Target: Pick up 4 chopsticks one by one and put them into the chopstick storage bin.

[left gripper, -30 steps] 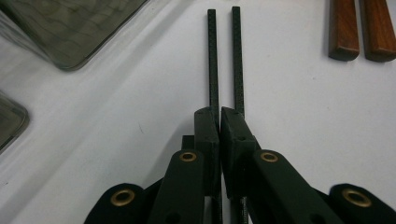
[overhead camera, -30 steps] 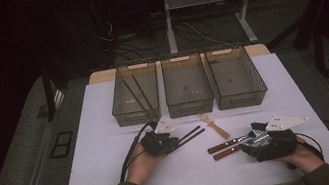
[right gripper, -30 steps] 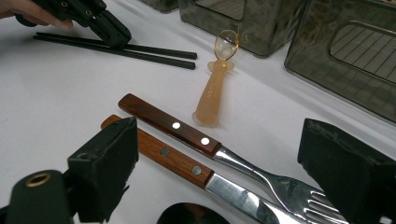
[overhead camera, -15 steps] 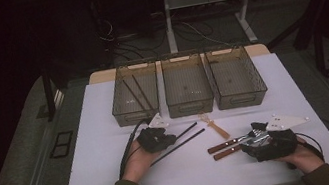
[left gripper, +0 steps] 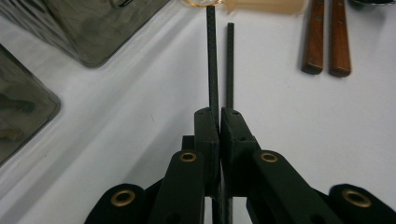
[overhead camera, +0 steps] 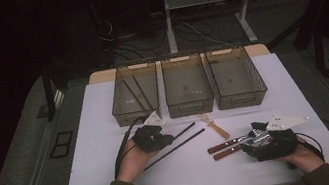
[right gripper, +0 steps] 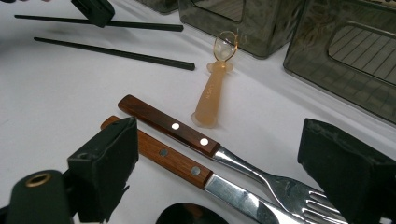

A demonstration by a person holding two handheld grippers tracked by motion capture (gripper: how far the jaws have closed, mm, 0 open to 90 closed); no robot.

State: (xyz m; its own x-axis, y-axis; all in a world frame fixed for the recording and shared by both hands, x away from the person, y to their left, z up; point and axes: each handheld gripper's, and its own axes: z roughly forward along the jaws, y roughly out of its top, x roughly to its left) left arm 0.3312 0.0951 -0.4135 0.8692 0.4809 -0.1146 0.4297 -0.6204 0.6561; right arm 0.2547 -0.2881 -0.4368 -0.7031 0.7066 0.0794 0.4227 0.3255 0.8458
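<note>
Left tongs (left gripper: 219,122) clamp one black chopstick (left gripper: 212,60) (its mate (left gripper: 229,65) just beside); right tongs (right gripper: 224,172) gape wide over two wood-handled forks (right gripper: 187,135).

Setting: lab data-collection bench. Evidence: white table (overhead camera: 116,181) in a dark room, three identical mesh bins (overhead camera: 187,86) lined up, bare metal frame (overhead camera: 203,0) and loose cables (overhead camera: 117,34) behind on floor.

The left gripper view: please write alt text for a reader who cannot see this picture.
Two black gripper jaws rise from the bottom, shut on one thin black chopstick that runs up over the white table; a second thin black chopstick lies just beside it. Two brown wooden cutlery handles lie at the upper right, and clear grey plastic bins stand at the upper left.
</note>
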